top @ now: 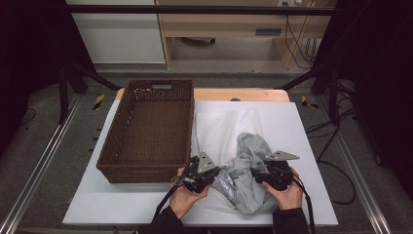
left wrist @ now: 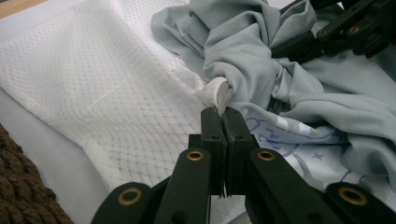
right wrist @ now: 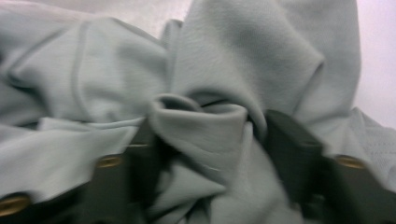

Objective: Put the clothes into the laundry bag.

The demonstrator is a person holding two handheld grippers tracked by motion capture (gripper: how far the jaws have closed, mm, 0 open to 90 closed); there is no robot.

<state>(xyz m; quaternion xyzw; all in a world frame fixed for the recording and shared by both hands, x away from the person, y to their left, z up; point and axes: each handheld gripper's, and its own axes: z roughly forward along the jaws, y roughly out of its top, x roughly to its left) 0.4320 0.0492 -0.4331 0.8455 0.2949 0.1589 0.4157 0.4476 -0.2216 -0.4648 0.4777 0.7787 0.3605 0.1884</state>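
Closest to the high camera, two hands hold the grippers at the near edge of the white table (top: 311, 131). In the left gripper view, the left gripper (left wrist: 223, 114) has its jaws pressed together on a white hem of the mesh laundry bag (left wrist: 93, 88). In the right gripper view, the right gripper (right wrist: 210, 135) has its jaws spread apart around a thick roll of the grey garment (right wrist: 205, 126), with cloth between them; whether they squeeze it I cannot tell.

Just beyond the grippers the garment lies crumpled in a heap on the mesh bag, pale grey and deeply creased, with a printed panel (left wrist: 280, 135) showing beneath its folds.

Farther left stands the wicker basket (top: 148, 168), nothing inside it.

My worry: the left hold is a thin pinch at the hem's tip, so a pull could slip it free. The bulky roll may also spill from the wide right jaws.
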